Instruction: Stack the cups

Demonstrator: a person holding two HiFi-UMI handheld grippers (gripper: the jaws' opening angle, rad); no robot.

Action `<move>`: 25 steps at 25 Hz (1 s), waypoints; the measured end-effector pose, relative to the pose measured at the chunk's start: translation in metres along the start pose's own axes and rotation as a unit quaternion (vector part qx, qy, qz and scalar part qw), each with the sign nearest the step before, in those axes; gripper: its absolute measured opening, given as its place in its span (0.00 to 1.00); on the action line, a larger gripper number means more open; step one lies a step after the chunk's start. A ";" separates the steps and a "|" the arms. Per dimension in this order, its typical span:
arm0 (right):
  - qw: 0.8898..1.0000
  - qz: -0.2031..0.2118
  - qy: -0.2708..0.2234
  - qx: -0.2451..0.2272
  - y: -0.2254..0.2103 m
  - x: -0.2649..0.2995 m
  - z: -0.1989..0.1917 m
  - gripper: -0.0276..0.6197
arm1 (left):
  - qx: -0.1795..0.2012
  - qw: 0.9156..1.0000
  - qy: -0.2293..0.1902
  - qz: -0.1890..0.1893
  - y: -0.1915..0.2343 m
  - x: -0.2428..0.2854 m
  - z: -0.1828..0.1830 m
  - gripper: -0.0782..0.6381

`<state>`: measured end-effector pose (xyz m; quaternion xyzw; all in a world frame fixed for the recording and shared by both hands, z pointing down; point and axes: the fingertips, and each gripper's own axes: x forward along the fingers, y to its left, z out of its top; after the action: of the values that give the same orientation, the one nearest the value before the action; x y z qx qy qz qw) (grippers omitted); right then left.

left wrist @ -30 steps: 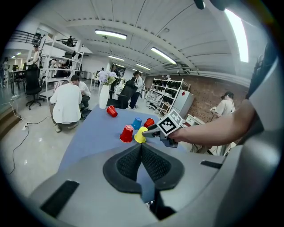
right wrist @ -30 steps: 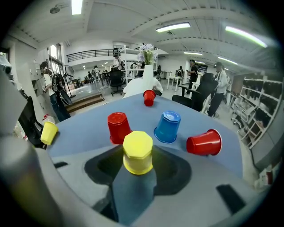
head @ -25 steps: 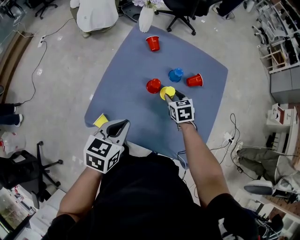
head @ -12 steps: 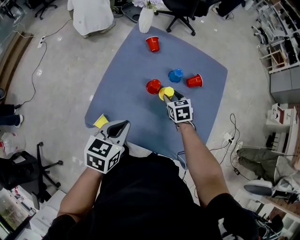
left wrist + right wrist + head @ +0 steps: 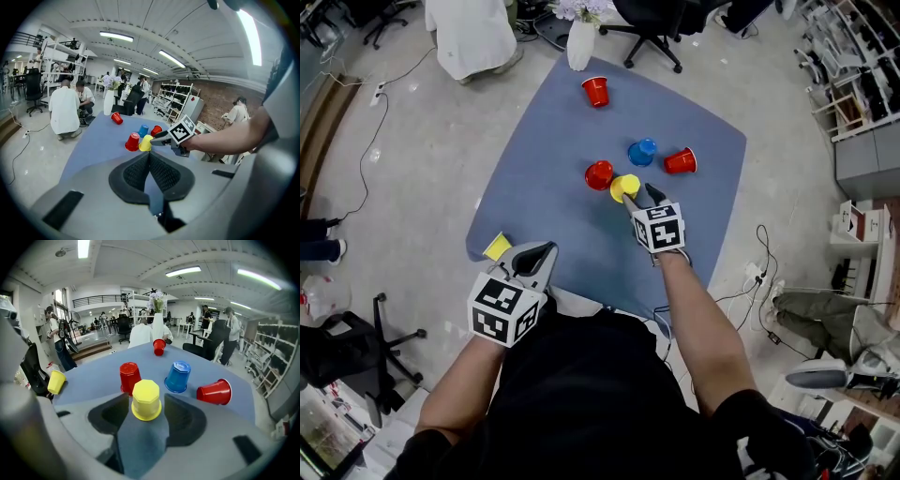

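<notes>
Your right tongs (image 5: 146,405) are opening around the upturned yellow cup (image 5: 146,397), pads clear; left tongs (image 5: 149,158) closed, empty. It looks light (and crushable): pinch its sidewall gently.

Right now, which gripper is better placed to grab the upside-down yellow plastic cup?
Right: on the right gripper, opening jaws flank the upside-down yellow plastic cup; the left gripper is shut, back at the blue table edge.

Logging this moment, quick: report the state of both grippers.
Left gripper: shut, empty.
Right gripper: jaws opening, the upside-down yellow cup between them, not gripped.
</notes>
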<state>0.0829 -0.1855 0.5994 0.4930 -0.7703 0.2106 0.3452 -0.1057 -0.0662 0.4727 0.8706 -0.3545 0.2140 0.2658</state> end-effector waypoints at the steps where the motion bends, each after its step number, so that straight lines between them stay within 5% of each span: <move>1: 1.000 0.001 -0.002 0.000 0.001 -0.003 0.000 0.39 | 0.001 1.000 -0.001 -0.001 -0.001 0.000 0.000 0.12; 12: 0.999 -0.012 -0.034 0.004 -0.023 -0.028 0.005 0.39 | 0.018 1.000 -0.005 0.004 -0.006 0.008 0.009 0.12; 25: 0.999 -0.030 -0.038 -0.003 -0.081 0.012 0.051 0.39 | 0.007 1.000 0.009 0.021 -0.013 0.009 0.004 0.12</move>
<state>0.1361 -0.2614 0.5726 0.5228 -0.7681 0.1793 0.3235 -0.0897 -0.0653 0.4710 0.8628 -0.3688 0.2300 0.2581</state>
